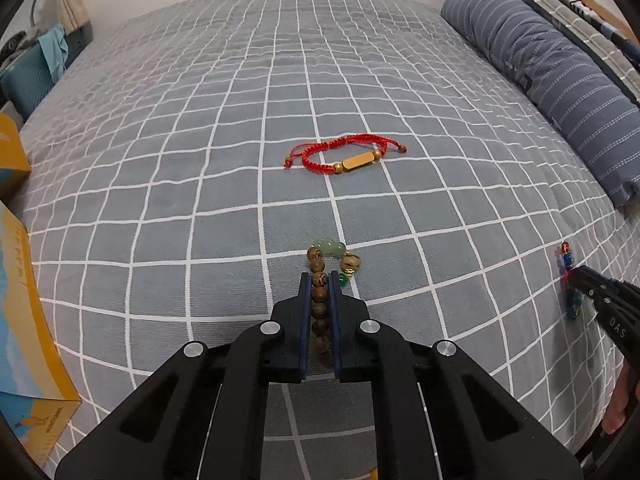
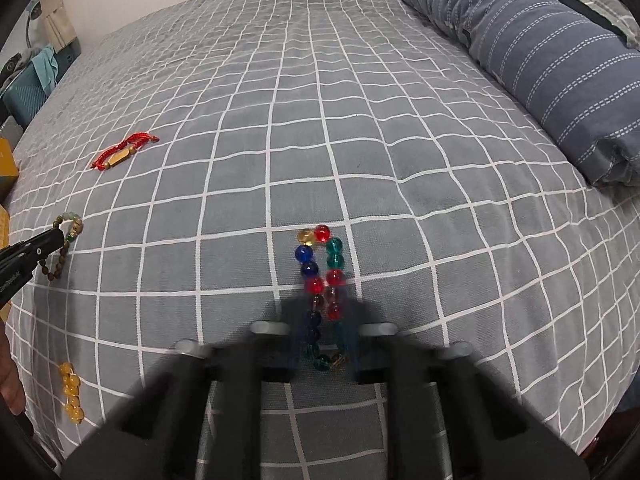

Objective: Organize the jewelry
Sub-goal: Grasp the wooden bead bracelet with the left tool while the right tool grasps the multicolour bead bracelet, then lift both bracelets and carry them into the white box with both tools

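Note:
My left gripper (image 1: 320,280) is shut on a wooden-bead bracelet (image 1: 316,258) with pale green beads, which lies on the bed and shows between the pads. From the right wrist view this gripper (image 2: 62,236) and bracelet (image 2: 71,222) sit at the far left. My right gripper (image 2: 324,300) is blurred and shut on a bracelet of red, blue and teal glass beads (image 2: 320,256). The left wrist view also catches the right gripper (image 1: 578,274) on those beads (image 1: 565,254). A red cord bracelet (image 1: 344,156) with a gold bar lies farther up the bed.
The bed wears a grey checked cover (image 1: 200,160). A striped blue pillow (image 1: 552,80) lines the right side. Yellow cardboard boxes (image 1: 24,320) stand at the left edge. A yellow bead bracelet (image 2: 71,394) lies near the front left, beside a person's hand (image 2: 10,384).

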